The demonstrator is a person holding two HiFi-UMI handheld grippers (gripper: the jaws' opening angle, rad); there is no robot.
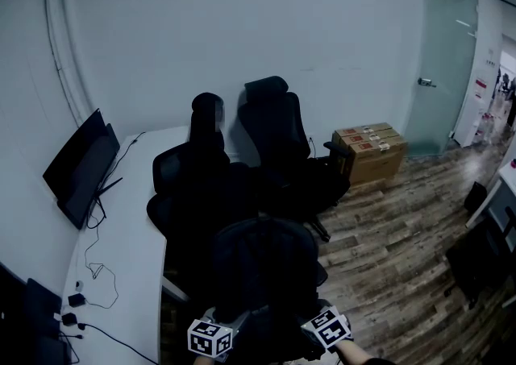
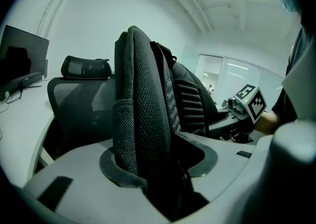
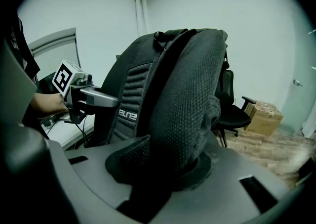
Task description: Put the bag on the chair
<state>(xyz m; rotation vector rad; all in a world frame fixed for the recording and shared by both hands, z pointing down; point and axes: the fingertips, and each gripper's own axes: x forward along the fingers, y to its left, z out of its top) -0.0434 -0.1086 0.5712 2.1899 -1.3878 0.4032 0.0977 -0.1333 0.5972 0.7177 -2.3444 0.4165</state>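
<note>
A black backpack (image 1: 264, 271) hangs low in the head view, held upright between both grippers, in front of the chairs. My left gripper (image 1: 228, 326) is shut on the bag's left mesh edge (image 2: 140, 119); its jaws (image 2: 158, 168) press on the padded fabric. My right gripper (image 1: 313, 323) is shut on the bag's right padded side (image 3: 187, 99); in the right gripper view the gripper (image 3: 163, 168) clamps the mesh. Beyond the bag stand a black mesh-backed office chair (image 1: 187, 174) and a taller black chair (image 1: 278, 126). The bag hides the fingertips in the head view.
A white desk (image 1: 133, 234) runs along the left with dark monitors (image 1: 81, 166) and loose cables (image 1: 93, 271). Cardboard boxes (image 1: 371, 150) sit by the wall next to a glass door (image 1: 442, 73). Wood-plank floor (image 1: 387, 234) spreads to the right.
</note>
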